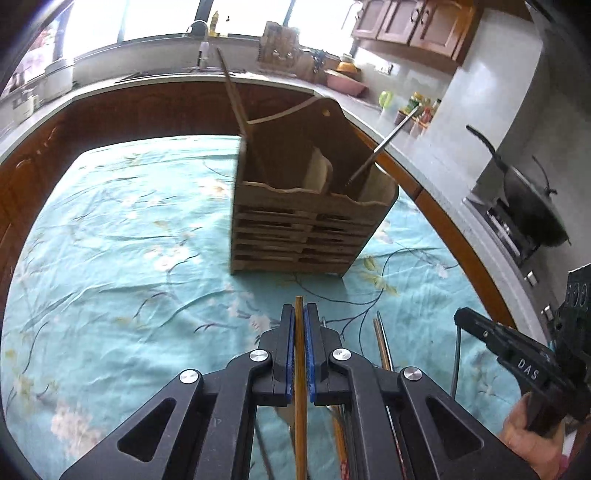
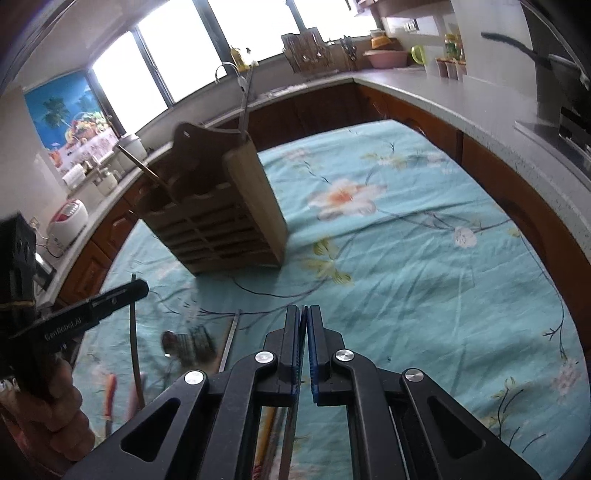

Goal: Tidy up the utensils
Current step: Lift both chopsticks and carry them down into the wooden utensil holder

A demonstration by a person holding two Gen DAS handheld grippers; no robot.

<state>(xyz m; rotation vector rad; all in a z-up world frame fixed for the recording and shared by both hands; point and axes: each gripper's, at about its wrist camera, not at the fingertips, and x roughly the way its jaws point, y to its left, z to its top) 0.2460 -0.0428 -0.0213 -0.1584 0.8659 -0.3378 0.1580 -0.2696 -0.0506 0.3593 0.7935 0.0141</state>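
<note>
Wooden chopstick (image 1: 300, 369) is lying lengthwise in the left tongs (image 1: 300, 314), pinched, tip pointing far toward the wooden holder (image 1: 306, 221); right tongs (image 2: 303, 317) are pinching a thin metal utensil (image 2: 457, 354).

The left gripper (image 1: 300, 321) tilts down toward the wooden holder (image 1: 310, 206), its 2 blue pads clamped on a wooden chopstick (image 1: 300, 369). The right gripper (image 2: 303, 321), right of it, is clamped on a thin metal utensil (image 1: 456, 365).

A home kitchen: wrap-around counter (image 1: 436, 173), sink tap (image 1: 197, 27), wok (image 1: 532, 206) on a stove, wooden cabinets (image 1: 410, 22), rice cooker (image 2: 68, 221).
</note>
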